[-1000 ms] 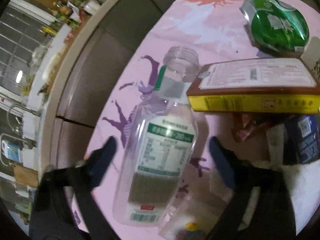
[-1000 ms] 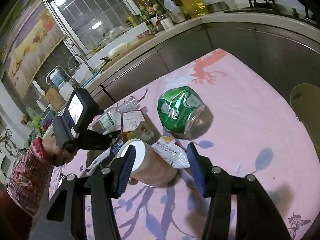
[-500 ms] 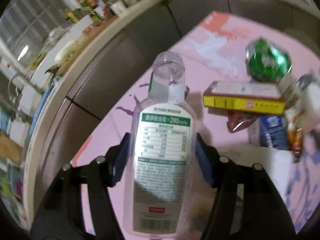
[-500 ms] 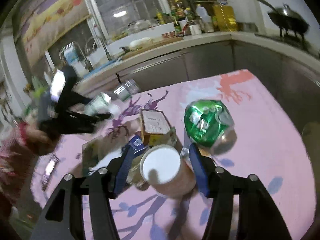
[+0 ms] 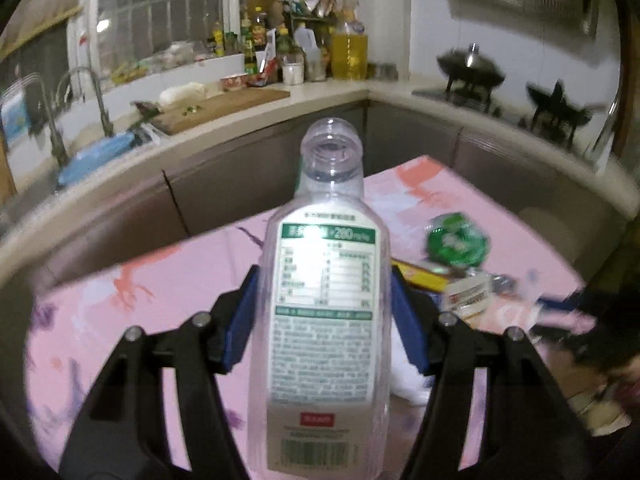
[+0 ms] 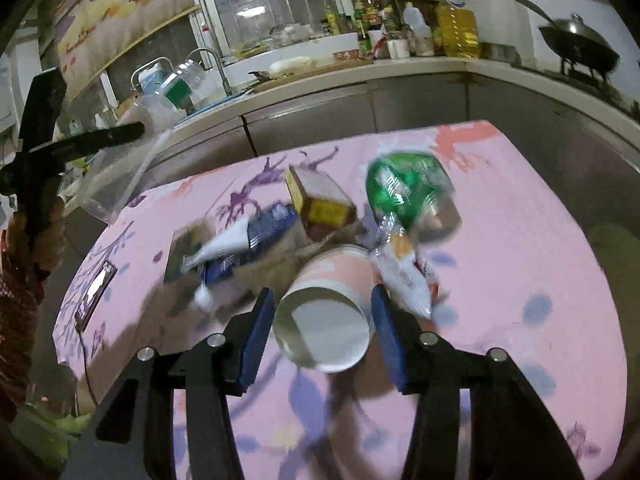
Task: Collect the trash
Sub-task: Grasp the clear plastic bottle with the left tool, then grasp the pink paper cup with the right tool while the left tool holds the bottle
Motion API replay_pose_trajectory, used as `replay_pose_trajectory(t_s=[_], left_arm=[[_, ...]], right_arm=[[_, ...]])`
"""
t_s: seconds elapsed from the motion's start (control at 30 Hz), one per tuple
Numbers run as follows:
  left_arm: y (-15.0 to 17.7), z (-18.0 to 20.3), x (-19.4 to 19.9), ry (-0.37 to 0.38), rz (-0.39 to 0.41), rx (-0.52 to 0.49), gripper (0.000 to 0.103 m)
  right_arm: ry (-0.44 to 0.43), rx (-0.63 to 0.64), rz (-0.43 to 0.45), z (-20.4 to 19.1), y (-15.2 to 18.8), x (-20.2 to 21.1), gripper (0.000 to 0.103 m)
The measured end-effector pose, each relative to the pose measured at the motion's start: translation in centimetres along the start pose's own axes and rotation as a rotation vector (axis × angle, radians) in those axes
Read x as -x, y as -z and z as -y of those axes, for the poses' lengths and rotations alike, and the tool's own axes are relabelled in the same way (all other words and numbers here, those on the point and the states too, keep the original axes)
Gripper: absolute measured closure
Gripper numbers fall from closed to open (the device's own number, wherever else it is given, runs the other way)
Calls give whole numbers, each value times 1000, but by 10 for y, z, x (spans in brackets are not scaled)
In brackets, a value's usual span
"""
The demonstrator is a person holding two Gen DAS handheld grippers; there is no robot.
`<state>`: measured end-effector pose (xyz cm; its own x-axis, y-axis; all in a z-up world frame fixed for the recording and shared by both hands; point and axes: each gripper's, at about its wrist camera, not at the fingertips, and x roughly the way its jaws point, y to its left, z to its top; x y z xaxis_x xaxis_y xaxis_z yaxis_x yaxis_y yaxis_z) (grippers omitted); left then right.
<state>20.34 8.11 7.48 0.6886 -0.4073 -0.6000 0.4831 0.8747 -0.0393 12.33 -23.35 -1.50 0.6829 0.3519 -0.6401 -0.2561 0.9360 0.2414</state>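
Closing right gripper (image 6: 322,330) jaws around paper cup (image 6: 326,312) lying between them on bench (image 6: 520,264): centre before squeezing, gently, thin wall. Left gripper (image 5: 322,312) jaws pinch clear bottle (image 5: 326,320), held aloft.

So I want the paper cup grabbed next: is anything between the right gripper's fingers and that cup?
Nothing visible is. The paper cup lies on its side between the right gripper fingers, its open mouth facing the camera. The jaws are closing, with a sliver of gap still at each side. A snack wrapper lies just beyond the right-hand finger, outside the closing path.
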Motion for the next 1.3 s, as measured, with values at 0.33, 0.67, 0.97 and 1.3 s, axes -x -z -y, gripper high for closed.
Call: replay_pose_trajectory(t_s=[0.33,0.67,0.97,1.3], left_arm=[[60,39,15,155,-23,147,43],[76,79,8,219,-84,118,43],[61,100,0,240,-91,75,43],[23,164,-46,315,-128,-22,43]], right_arm=[[-24,-79,-86,9,40,-7,50],[-90,-87,-182,6,39,-40,47],[-386,-202,-146,18,44,-5,48],[-277,-385,79,112,36,52,48]])
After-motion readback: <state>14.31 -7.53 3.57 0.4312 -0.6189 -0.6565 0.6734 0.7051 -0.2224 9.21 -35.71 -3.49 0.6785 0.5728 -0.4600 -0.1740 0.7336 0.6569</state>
